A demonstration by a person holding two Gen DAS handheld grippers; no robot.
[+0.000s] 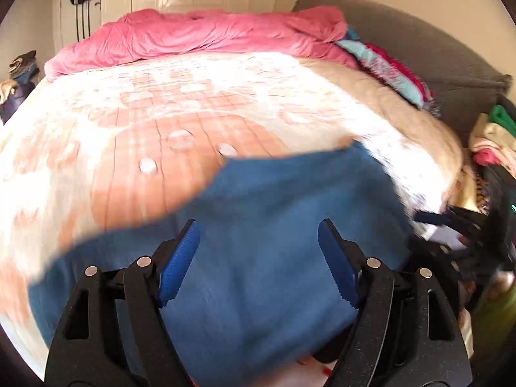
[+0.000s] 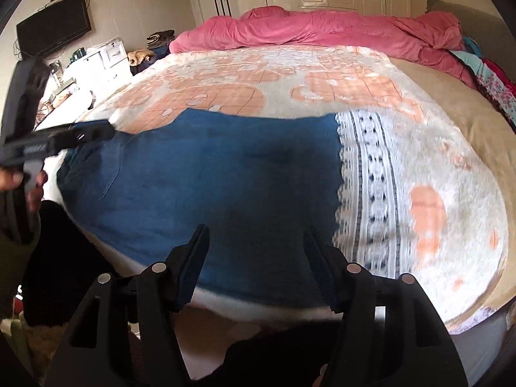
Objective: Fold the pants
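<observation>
Blue pants (image 2: 225,174) lie flat on the bed near its front edge, with a white lace-patterned hem (image 2: 367,193) at their right end. In the left wrist view the pants (image 1: 258,225) fill the lower middle, blurred. My left gripper (image 1: 258,242) is open and empty, just above the blue cloth. It also shows from the side in the right wrist view (image 2: 90,132), over the pants' left end. My right gripper (image 2: 256,242) is open and empty above the pants' near edge.
The bed has a peach and white blanket (image 2: 290,77). A pink duvet (image 2: 322,29) is bunched at the far end. Colourful clothes (image 1: 387,71) lie along the right side by a grey headboard (image 1: 419,42). A TV (image 2: 54,25) and white drawers (image 2: 106,54) stand at the left.
</observation>
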